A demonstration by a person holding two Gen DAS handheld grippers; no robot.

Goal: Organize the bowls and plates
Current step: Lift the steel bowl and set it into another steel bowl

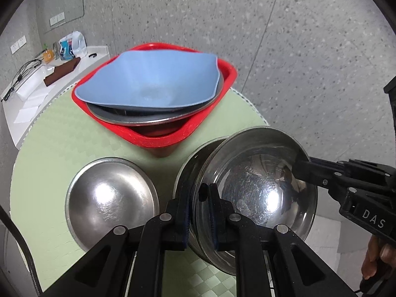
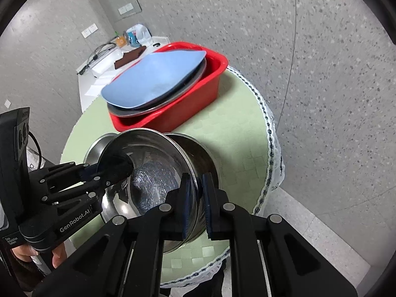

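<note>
Both grippers grip one tilted steel bowl above another steel bowl. My left gripper is shut on its near-left rim. My right gripper clamps its right rim. In the right wrist view the right gripper pinches the bowl's rim and the left gripper holds the opposite rim. A third steel bowl lies upside down at the left. A red bin at the back holds a blue plate on steel plates.
Everything stands on a small round table with a green checked cloth, its lace edge near on the right. A white counter with bottles, cables and papers lies behind on the left. Grey speckled walls surround.
</note>
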